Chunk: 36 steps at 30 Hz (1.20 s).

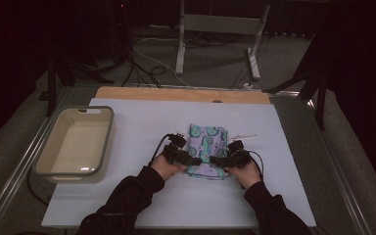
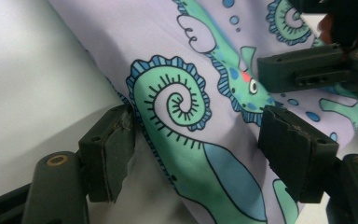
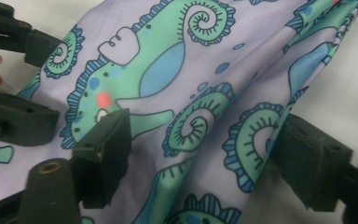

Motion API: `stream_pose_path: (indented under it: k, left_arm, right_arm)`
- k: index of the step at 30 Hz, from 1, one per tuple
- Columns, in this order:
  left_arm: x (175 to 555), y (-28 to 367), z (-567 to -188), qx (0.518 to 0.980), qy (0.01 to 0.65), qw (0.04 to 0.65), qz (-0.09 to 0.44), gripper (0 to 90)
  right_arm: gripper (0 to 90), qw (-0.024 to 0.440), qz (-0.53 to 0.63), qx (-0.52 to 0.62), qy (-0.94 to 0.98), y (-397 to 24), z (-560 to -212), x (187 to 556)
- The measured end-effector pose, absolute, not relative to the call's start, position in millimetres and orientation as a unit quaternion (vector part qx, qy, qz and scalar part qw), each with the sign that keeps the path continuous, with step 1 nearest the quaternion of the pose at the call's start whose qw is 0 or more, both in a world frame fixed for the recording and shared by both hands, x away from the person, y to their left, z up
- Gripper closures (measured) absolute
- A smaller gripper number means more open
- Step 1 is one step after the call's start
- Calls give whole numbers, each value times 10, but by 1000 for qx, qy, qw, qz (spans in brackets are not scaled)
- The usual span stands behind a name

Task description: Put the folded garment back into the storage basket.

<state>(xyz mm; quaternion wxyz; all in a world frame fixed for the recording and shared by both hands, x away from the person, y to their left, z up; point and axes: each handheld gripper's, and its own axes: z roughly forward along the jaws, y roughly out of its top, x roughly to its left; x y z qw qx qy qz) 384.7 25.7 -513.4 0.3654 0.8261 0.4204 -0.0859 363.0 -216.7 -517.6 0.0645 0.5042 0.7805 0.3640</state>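
Observation:
A folded lilac cloth with green and blue seahorse prints (image 1: pixel 206 144) lies in the middle of the white mat (image 1: pixel 142 205). My left gripper (image 1: pixel 196 160) comes at its near end from the left, and my right gripper (image 1: pixel 214 160) from the right, their tips almost meeting. In the left gripper view the left gripper (image 2: pixel 198 126) stands open astride a raised fold of the cloth (image 2: pixel 182 84), one pad at the cloth's edge. In the right gripper view the right gripper (image 3: pixel 205 128) is open around another fold of the cloth (image 3: pixel 168 70).
A shallow beige tub (image 1: pixel 108 139) sits on the mat's left side. A wooden strip (image 1: pixel 176 94) runs along the table's far edge. Beyond it stand a metal frame (image 1: pixel 215 24) and cables on the floor.

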Motion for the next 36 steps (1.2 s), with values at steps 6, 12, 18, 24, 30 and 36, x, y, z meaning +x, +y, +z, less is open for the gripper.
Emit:
stream_pose_path:
  k: [6,12,18,24,30,36]
  left_arm:
    - [3829,239,-5143,828,415,366,-94,399]
    - [3824,225,-5148,830,411,364,-100,506]
    - [3817,202,-5151,833,401,369,-96,612]
    - [3790,176,-5115,842,384,370,-78,689]
    - [3766,167,-5091,843,380,374,-67,710]
    - [3755,182,-5034,843,376,379,-59,716]
  right_arm:
    - [375,45,360,509,781,-2161,-5152,3607]
    - [519,26,364,502,784,-2142,-5155,3590]
    - [652,-4,379,490,785,-2162,-5186,3606]
    - [755,-1,380,480,791,-2146,-5169,3595]
    - [780,34,388,456,800,-2118,-5146,3527]
    - [781,40,399,458,793,-2124,-5097,3511]
